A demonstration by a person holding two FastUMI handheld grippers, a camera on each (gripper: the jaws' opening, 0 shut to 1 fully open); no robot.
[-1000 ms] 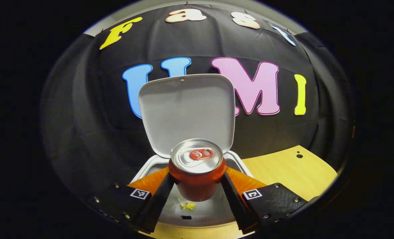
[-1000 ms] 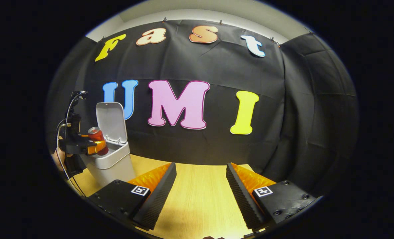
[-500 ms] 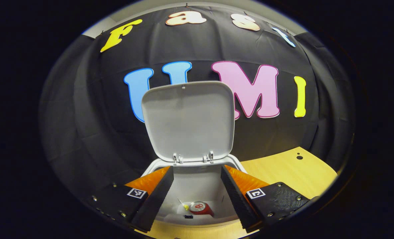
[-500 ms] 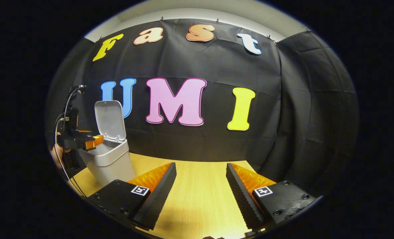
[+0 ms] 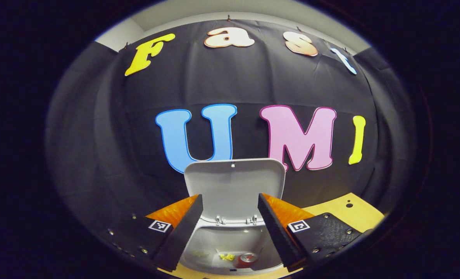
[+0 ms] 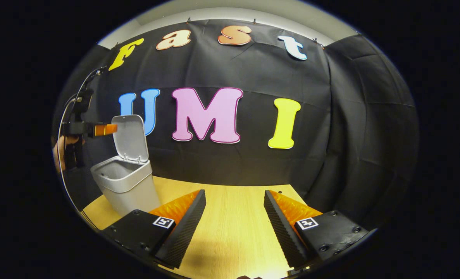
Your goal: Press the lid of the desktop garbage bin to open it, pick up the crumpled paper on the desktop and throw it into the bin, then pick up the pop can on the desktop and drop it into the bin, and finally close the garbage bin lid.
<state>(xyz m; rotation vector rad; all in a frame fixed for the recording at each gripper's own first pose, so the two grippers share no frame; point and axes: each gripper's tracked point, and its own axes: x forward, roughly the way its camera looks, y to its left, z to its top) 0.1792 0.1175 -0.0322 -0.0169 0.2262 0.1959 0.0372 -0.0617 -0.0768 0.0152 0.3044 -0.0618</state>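
Two grippers are showing, and we are starting from the left gripper (image 5: 230, 232), whose fingers are standing apart with nothing between them. It is hovering above the garbage bin (image 5: 230, 242), looking down past the hinge into the open mouth. At the bottom of the bin the pop can (image 5: 247, 258) is lying beside the crumpled paper (image 5: 226, 256), so we are judging both drops done. The lid (image 5: 234, 186) is standing upright at the far side, directly ahead of this gripper, hinged along its lower edge. We are therefore expecting the closing push to come from above and behind the lid's top edge. The right gripper (image 6: 233, 228), also spread and empty, is hanging over the table (image 6: 230, 217), well apart from the bin.
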